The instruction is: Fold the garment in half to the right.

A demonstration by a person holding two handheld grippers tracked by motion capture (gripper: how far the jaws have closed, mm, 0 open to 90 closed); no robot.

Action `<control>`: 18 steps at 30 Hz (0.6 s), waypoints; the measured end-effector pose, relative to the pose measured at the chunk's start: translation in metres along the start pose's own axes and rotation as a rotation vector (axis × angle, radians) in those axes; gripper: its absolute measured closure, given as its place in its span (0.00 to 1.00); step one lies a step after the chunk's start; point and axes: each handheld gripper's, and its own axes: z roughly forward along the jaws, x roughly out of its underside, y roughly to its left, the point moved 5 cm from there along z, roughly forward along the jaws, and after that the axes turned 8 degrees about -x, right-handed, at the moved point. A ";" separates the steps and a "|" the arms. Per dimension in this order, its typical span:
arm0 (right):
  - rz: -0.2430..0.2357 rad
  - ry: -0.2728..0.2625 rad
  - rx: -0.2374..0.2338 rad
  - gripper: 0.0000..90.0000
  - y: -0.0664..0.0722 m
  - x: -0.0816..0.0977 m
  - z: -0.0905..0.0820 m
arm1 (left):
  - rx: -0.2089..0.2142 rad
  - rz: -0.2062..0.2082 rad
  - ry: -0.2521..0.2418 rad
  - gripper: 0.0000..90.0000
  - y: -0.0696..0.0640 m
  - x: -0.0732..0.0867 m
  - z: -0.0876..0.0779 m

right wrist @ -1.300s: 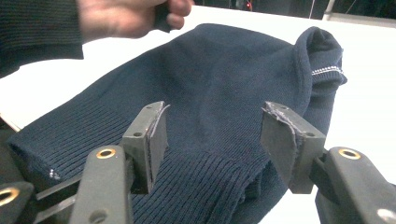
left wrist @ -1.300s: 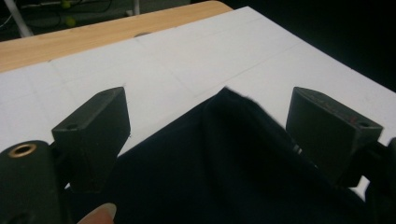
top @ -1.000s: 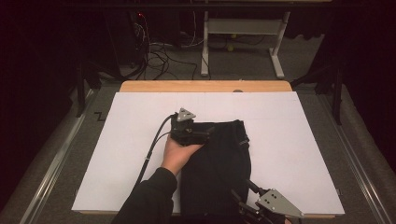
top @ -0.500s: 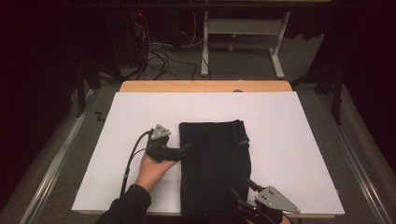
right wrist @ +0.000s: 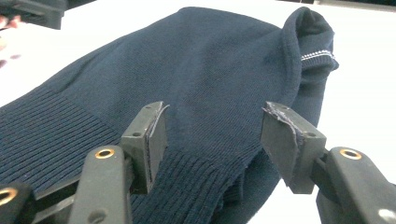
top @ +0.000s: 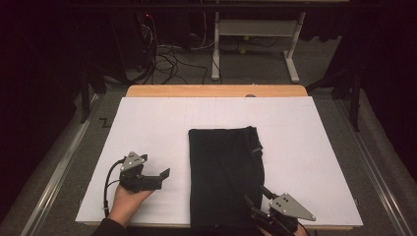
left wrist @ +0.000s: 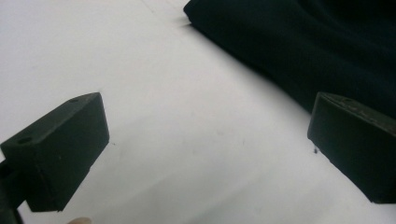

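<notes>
One folded dark-blue knitted sweater (top: 226, 177) lay unobstructed on the white-covered desk (top: 147, 128); left tongs (top: 164, 173) and right tongs (right wrist: 212, 140) both gaped, empty.

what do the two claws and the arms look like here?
Both are black handheld units. The left claw carries a grey three-cornered plate and trails a black looped cable; its pads are plain black blocks. The right claw has the same grey plate, brass-coloured rivets and worn, frayed pads. The left arm's sleeve is dark.
</notes>
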 end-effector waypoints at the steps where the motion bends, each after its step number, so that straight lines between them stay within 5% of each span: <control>1: 0.001 -0.001 0.000 0.46 -0.001 0.000 0.000 | 0.000 -0.005 -0.008 0.00 0.001 0.002 -0.003; 4: 0.000 -0.008 -0.001 0.44 -0.003 -0.001 -0.001 | 0.020 -0.020 -0.026 0.00 0.001 0.008 -0.014; 9: 0.005 -0.008 0.006 0.36 -0.017 -0.003 -0.002 | 0.027 0.013 -0.041 0.00 -0.002 0.007 -0.018; 18: 0.012 -0.024 0.050 0.14 -0.067 -0.007 0.002 | 0.037 0.017 -0.047 0.00 -0.003 0.008 -0.014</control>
